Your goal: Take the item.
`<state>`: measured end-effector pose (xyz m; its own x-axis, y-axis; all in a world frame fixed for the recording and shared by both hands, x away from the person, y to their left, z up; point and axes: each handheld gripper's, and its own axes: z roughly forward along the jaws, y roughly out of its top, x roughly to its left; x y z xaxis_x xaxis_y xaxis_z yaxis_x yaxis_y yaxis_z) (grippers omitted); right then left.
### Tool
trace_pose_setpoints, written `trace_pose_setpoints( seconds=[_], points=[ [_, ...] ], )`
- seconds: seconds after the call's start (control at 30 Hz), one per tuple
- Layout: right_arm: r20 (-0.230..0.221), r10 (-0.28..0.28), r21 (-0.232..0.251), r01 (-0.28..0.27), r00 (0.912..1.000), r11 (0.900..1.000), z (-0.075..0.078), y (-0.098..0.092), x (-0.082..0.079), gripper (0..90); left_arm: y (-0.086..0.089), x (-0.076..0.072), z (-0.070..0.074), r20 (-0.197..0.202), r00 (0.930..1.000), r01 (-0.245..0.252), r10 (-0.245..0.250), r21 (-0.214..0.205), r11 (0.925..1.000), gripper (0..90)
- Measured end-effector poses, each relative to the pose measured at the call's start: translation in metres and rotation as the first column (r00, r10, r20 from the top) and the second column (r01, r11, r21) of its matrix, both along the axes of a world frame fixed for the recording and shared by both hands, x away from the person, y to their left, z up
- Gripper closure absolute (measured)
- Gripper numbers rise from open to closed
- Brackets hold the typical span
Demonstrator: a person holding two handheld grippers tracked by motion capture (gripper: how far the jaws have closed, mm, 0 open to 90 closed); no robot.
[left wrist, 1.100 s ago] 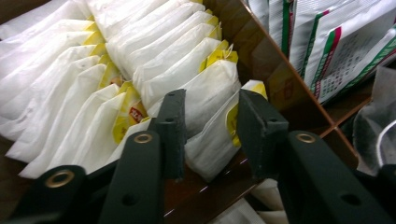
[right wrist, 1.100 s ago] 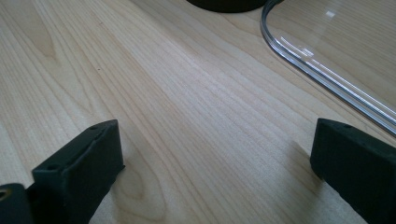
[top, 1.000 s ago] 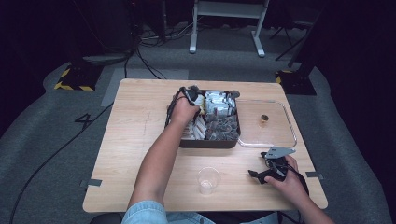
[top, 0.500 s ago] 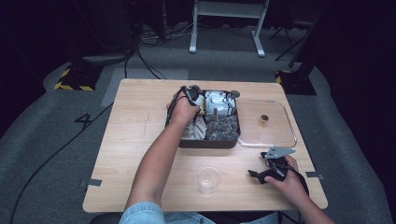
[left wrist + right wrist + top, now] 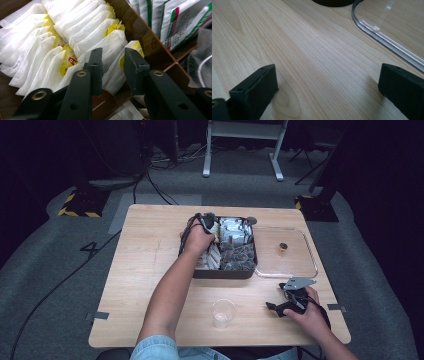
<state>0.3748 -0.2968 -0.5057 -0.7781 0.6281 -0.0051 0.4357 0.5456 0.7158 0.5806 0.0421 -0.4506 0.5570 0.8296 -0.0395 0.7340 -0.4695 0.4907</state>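
A dark compartment box (image 5: 225,274) sits at the table's middle back. My left gripper (image 5: 202,222) reaches down into its left compartment, which holds several white tea bags with yellow tags (image 5: 82,37). In the left gripper view my left gripper (image 5: 113,51) is open a little, its jaws on either side of one upright tea bag (image 5: 112,40), and I cannot tell whether they touch it. My right gripper (image 5: 278,297) rests on the table at the front right. In its own view my right gripper (image 5: 327,75) stands wide open over bare wood with nothing between the jaws.
A clear lid (image 5: 295,262) lies right of the box, with a small brown thing (image 5: 283,247) on it; the lid's edge (image 5: 387,37) runs close to my right gripper. A clear plastic cup (image 5: 223,312) stands at the front middle. Printed sachets (image 5: 175,22) fill a neighbouring compartment.
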Motion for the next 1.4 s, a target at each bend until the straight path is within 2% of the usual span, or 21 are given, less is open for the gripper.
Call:
trace_pose_setpoints(
  seconds=[0.13, 0.27, 0.47, 0.57, 0.77, 1.13, 1.27, 1.4],
  points=[
    [0.000, 0.000, 0.000, 0.000, 1.0000, 1.0000, 0.000, 0.000, 0.000, 2.4, -0.001, -0.001, 0.001, 0.000, 0.9998, 0.022, -0.022, 0.027, 0.9994, 81.0],
    [0.000, 0.000, 0.000, 0.000, 1.0000, 1.0000, 0.000, 0.000, 0.000, 2.4, -0.004, -0.002, 0.004, -0.002, 0.9993, 0.037, -0.037, 0.027, 0.9989, 88.4],
    [0.000, 0.000, 0.000, 0.000, 1.0000, 1.0000, 0.000, 0.000, 0.000, 2.4, -0.002, -0.003, 0.009, 0.013, 0.9984, 0.055, -0.056, 0.015, 0.9983, 89.9],
    [0.000, 0.000, 0.000, 0.000, 1.0000, 1.0000, 0.000, 0.000, 0.000, 2.4, -0.001, -0.004, 0.014, 0.021, 0.9978, 0.062, -0.063, 0.023, 0.9978, 90.0],
    [0.000, 0.000, 0.000, 0.000, 1.0000, 1.0000, 0.000, 0.000, 0.000, 2.4, 0.001, -0.005, 0.024, 0.053, 0.9965, 0.064, -0.065, 0.016, 0.9978, 90.0],
    [0.000, 0.000, 0.000, 0.000, 1.0000, 1.0000, 0.000, 0.000, 0.000, 2.4, 0.005, -0.011, 0.047, 0.089, 0.9933, 0.076, -0.074, -0.024, 0.9968, 90.0],
    [0.000, 0.000, 0.000, 0.000, 1.0000, 1.0000, 0.000, 0.000, 0.000, 2.4, 0.008, -0.016, 0.058, 0.106, 0.9910, 0.088, -0.082, -0.049, 0.9949, 90.0],
    [0.000, 0.000, 0.000, 0.000, 1.0000, 1.0000, 0.000, 0.000, 0.000, 2.4, 0.012, -0.024, 0.071, 0.132, 0.9868, 0.107, -0.094, -0.098, 0.9893, 90.0]
  ],
)
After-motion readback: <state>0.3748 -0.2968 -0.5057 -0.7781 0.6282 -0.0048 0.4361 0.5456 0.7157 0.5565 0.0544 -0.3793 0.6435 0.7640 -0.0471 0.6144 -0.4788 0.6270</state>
